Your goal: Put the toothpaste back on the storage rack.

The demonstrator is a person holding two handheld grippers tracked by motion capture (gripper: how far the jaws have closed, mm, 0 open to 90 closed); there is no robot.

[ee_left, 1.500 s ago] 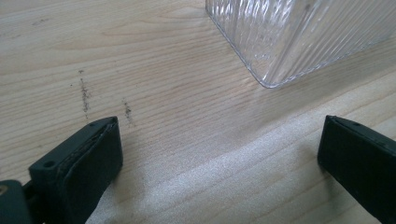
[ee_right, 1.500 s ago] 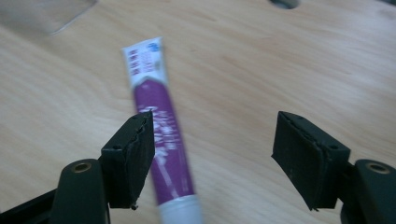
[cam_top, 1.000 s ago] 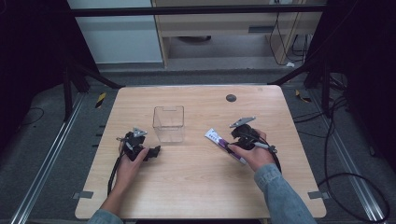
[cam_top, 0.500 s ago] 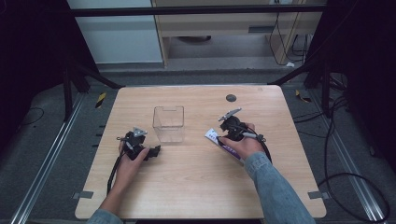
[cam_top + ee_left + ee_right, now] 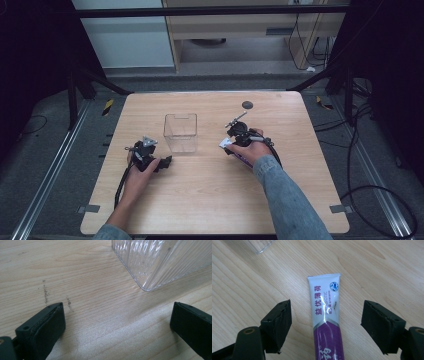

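Purple and white toothpaste tube lies flat on the wooden table, between my right gripper jaws. They have just been opening, touching nothing, so I can squeeze next. My left gripper waits open beside the clear box.

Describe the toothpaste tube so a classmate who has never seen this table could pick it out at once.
Start at the wooden table and find the clear plastic box near its middle. On the side of the right gripper, the tube lies flat between the open jaws, untouched. It alone is white and purple, with printed lettering.
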